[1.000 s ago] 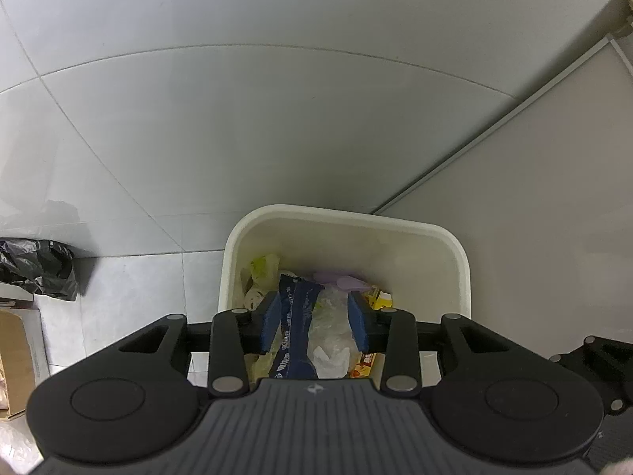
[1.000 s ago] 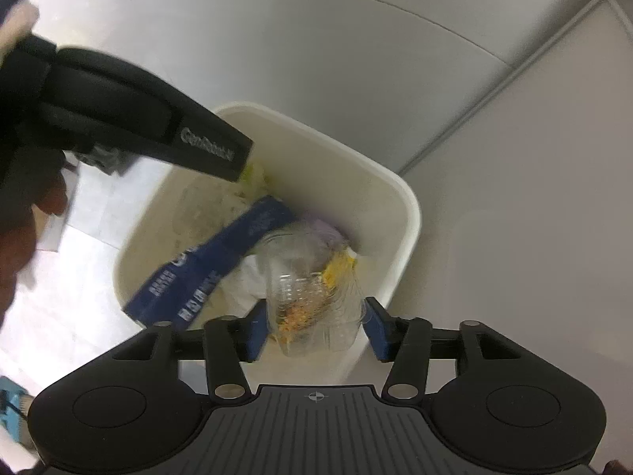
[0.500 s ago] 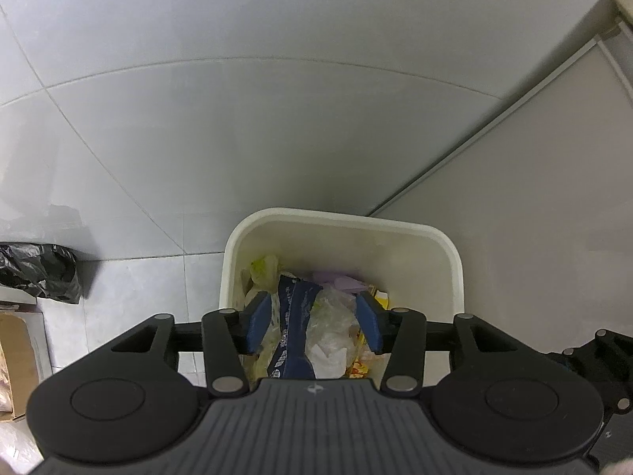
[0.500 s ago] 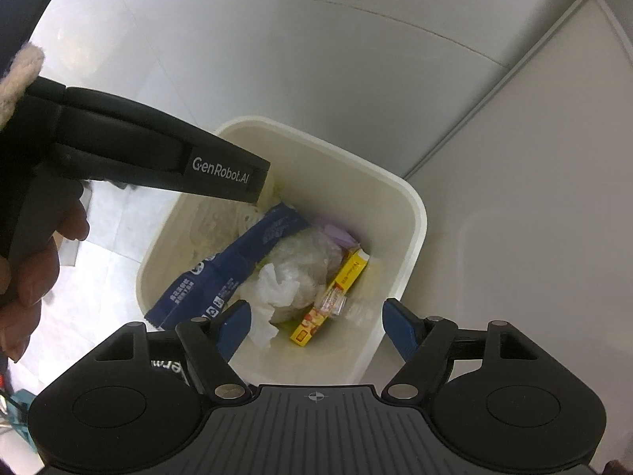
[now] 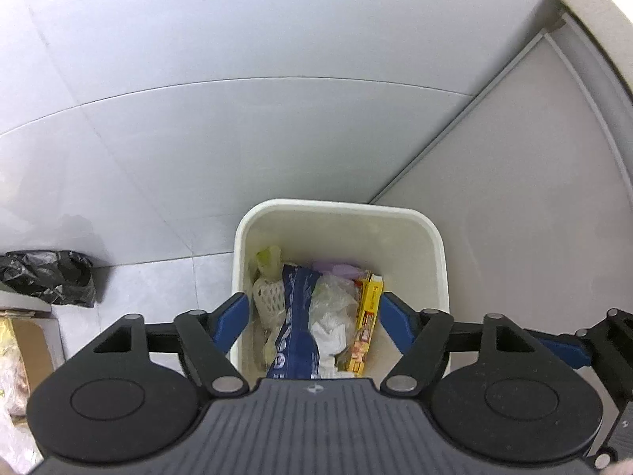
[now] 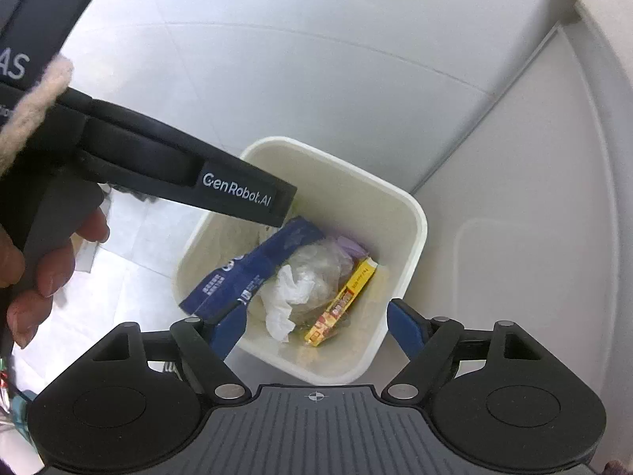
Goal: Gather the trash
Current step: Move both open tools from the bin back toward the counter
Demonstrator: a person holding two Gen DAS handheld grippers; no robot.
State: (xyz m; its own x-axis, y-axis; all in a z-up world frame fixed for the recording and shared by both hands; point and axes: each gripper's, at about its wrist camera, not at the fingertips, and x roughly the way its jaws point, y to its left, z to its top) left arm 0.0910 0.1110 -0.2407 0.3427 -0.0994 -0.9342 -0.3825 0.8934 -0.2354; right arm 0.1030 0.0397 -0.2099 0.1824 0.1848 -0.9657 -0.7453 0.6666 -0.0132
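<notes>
Both grippers hang above the cream bin (image 5: 340, 213) at frame center. Left gripper (image 5: 312, 312) jaws apart, opening, nothing between. Right gripper (image 6: 316, 326) likewise. Blue wrapper (image 6: 241, 273), yellow box (image 6: 342, 303), crumpled plastic (image 6: 312, 269) lie inside the bin.

This looks like a corner of a home. The floor (image 5: 166, 301) and wall (image 5: 277, 138) have shiny pale tiles. A small bin (image 5: 433, 237) holds trash, and a black bag (image 5: 51, 277) lies nearby.
</notes>
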